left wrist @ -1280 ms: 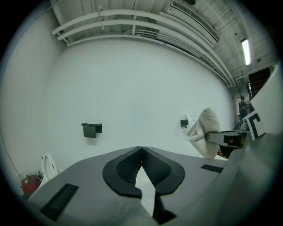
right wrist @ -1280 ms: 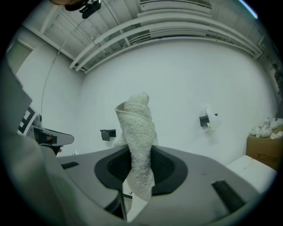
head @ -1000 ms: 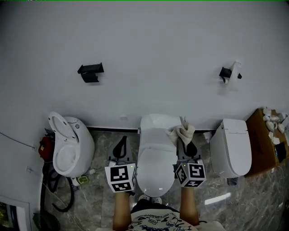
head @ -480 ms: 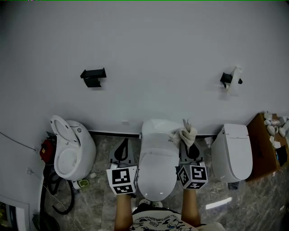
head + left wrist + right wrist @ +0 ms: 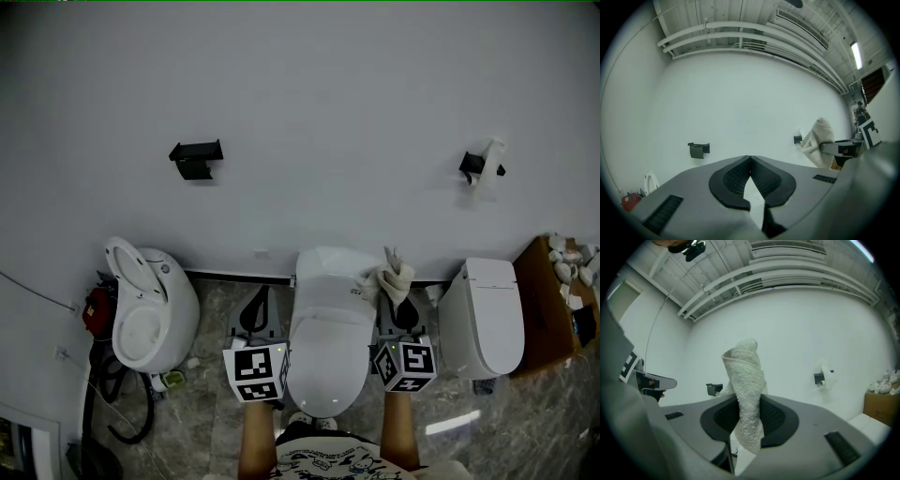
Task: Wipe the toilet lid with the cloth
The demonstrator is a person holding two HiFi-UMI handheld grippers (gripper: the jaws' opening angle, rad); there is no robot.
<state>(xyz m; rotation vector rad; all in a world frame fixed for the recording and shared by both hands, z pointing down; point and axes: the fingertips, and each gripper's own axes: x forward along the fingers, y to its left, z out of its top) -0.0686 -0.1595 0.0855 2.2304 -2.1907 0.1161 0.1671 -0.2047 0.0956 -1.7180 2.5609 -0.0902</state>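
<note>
A white toilet with its lid down stands in the middle of the head view, between my two grippers. My right gripper is shut on a white terry cloth, which sticks up out of the jaws beside the toilet's right rear corner. The cloth also shows at the right of the left gripper view. My left gripper is shut and holds nothing, to the left of the toilet.
Another toilet with its lid raised stands at left, with a red canister and hoses beside it. A third closed toilet and a cardboard box are at right. Two black fittings hang on the white wall.
Both grippers have shifted slightly right and down in the view, the cloth still clamped in the right one. The view has tilted a little.
</note>
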